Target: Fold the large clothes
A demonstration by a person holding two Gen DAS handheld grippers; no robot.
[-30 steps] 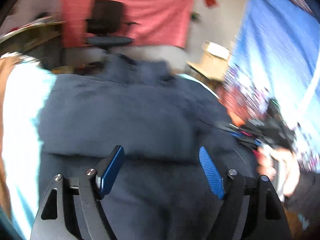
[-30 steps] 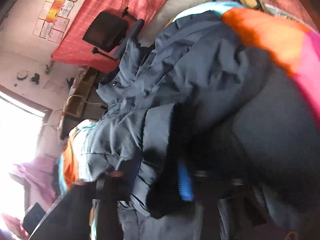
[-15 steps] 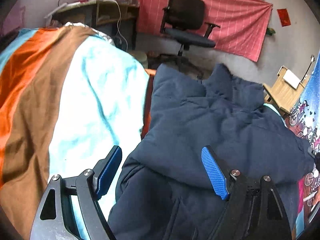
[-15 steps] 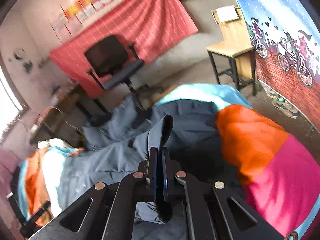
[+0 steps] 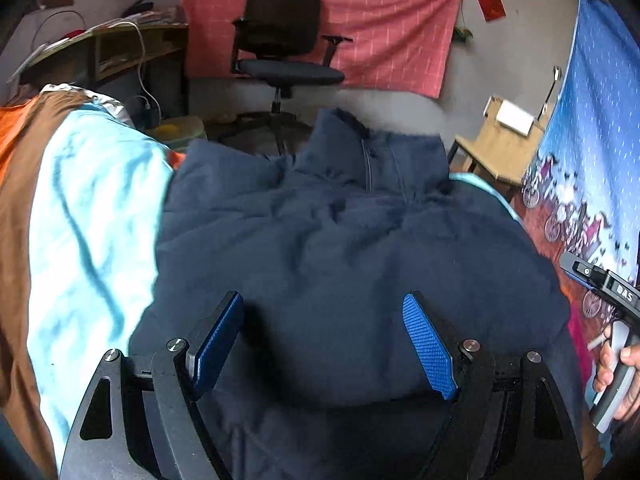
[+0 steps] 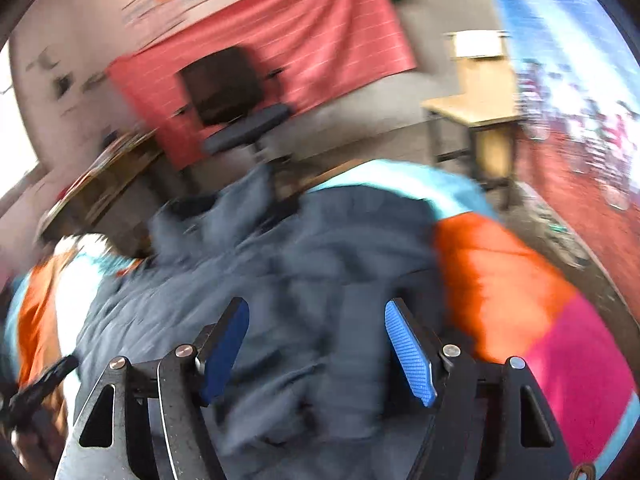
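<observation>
A dark navy padded jacket lies spread on a bed, collar at the far end. My left gripper hovers open over the jacket's near part, nothing between its blue pads. In the blurred right wrist view the same jacket lies rumpled below my right gripper. Its jaws are opening and stand apart, with no cloth pinched between them. In the left wrist view, the right gripper's body shows at the right edge, held by a hand.
The bed cover has light blue, brown, orange and pink patches. Beyond the bed stand a black office chair, a cluttered desk at left, a wooden side table at right, and a blue patterned wall hanging.
My right gripper, which was shut on a fold of the jacket, has opened and let it drop, rising as it rolled. My left gripper moved right over the jacket, staying open.
</observation>
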